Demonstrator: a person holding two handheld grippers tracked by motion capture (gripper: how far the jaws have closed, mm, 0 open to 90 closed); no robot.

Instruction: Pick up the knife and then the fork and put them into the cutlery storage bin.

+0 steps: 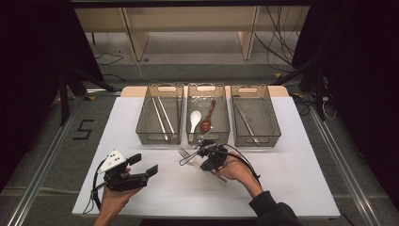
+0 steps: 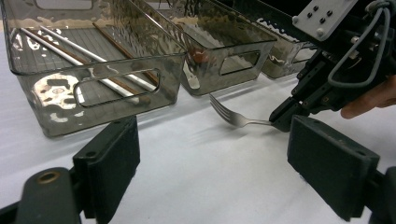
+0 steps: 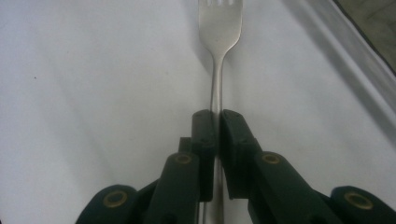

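The right gripper (image 3: 216, 122) was clamped on the fork (image 3: 219, 28) handle, tines projecting ahead of its jaws above the table (image 1: 282, 179). The left gripper (image 2: 212, 154) stood released, holding nothing.

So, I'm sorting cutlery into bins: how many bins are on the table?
3, in a row at the table's far edge: left bin with chopsticks, middle bin with two spoons, right bin with a long utensil I can't identify.
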